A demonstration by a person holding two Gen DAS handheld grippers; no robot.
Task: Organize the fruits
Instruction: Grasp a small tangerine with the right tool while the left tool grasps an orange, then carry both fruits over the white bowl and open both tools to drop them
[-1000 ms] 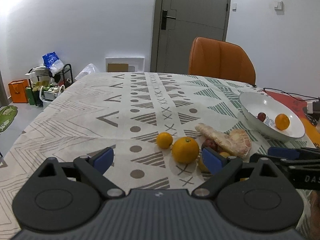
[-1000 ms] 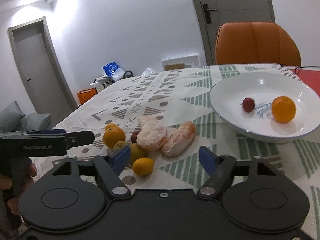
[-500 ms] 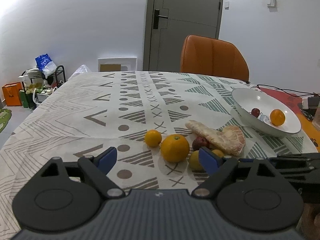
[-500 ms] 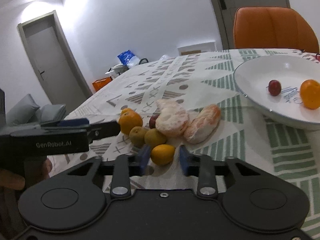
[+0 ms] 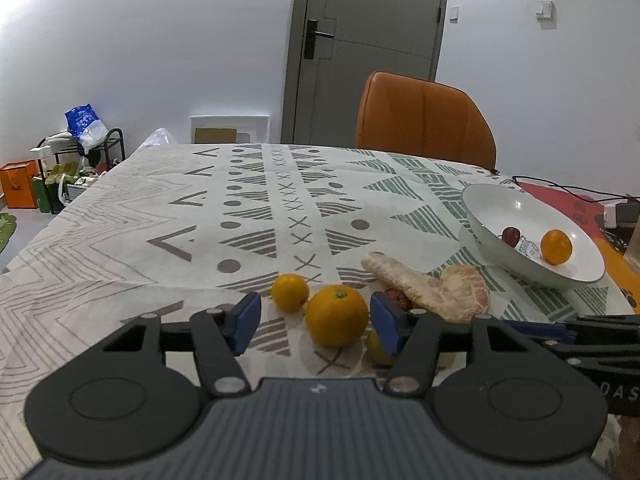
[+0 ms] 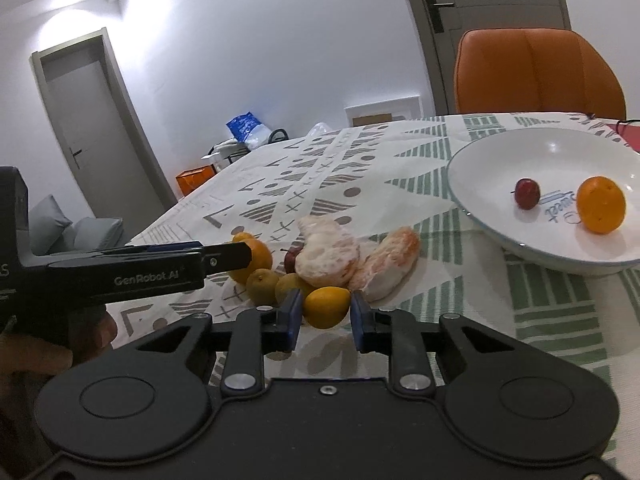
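A large orange (image 5: 336, 316) lies on the patterned tablecloth between the blue pads of my left gripper (image 5: 315, 322). Its jaws are closing; the right pad is almost at the peel, the left pad stands apart. My right gripper (image 6: 326, 316) is shut on a small yellow-orange citrus (image 6: 326, 305) at the near edge of the fruit pile. Behind it lie two peeled citrus pieces (image 6: 328, 252), two greenish fruits (image 6: 262, 285) and a small red fruit (image 6: 291, 258). A white bowl (image 6: 472, 152) at the right holds an orange (image 6: 602, 205) and a red fruit (image 6: 527, 193).
A second small orange (image 5: 289, 292) sits left of the large one. An orange chair (image 5: 424, 116) stands at the table's far side before a grey door. A red mat and cables (image 5: 576, 196) lie beyond the bowl. A shelf with bags (image 5: 76, 152) is far left.
My right gripper's jaws came together onto the small yellow-orange citrus. My left gripper's jaws narrowed around the large orange. Both hands stayed about where they were.
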